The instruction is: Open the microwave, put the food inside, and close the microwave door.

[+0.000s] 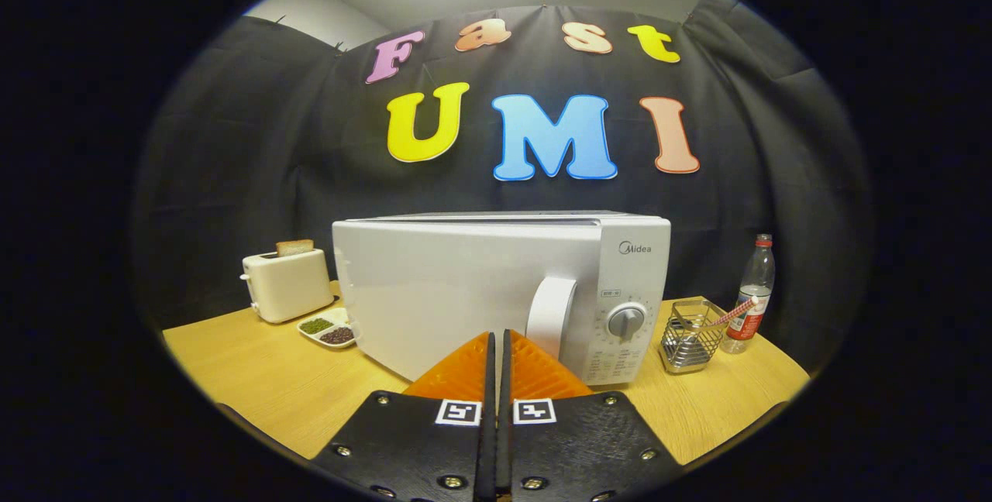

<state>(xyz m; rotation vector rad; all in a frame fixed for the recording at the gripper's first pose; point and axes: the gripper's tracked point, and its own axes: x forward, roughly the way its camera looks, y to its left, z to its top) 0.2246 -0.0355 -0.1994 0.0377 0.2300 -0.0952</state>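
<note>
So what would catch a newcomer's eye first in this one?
The white microwave, door shut, stands mid-table just ahead of the tool, whose fingers are closed together on nothing. Left of it sit a toaster with a slice of bread and a dish of beans; right of it, a wire basket and a bottle.

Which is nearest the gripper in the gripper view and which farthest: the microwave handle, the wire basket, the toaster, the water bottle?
From the gripper, fingers closed together:
1. Microwave handle, just ahead of the fingertips.
2. Wire basket, right of the microwave.
3. Water bottle, just beyond the basket.
4. Toaster, far left, beside the microwave; its rank against the bottle is too close to call.
</note>
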